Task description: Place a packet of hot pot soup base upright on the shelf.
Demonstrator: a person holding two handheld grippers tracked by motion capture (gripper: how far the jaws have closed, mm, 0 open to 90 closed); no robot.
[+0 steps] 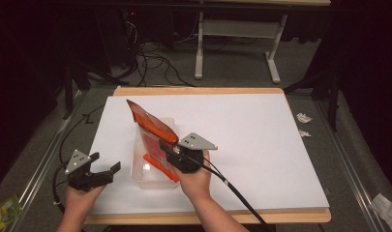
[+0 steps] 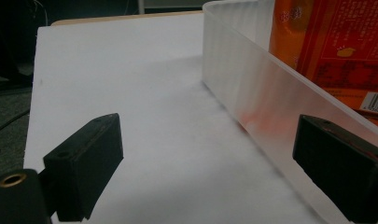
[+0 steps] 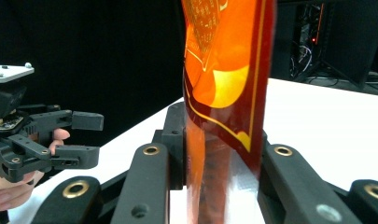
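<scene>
One orange packet halfway into the bin

One orange snack packet [image 1: 152, 130] is the thing here, pinched upright in the right gripper [image 1: 170, 153], whose jaws clamp it from both sides. Its lower end already sits inside the clear plastic bin [image 1: 139, 171] on the white counter [image 1: 261, 145], while the top sticks out well above the rim, tilted back. So I'd say it's partly in: what's left is lowering it fully and letting go. Off to the side, the left gripper [image 1: 106, 170] waits just beside the bin wall, jaws wide apart with nothing between them.
</scene>
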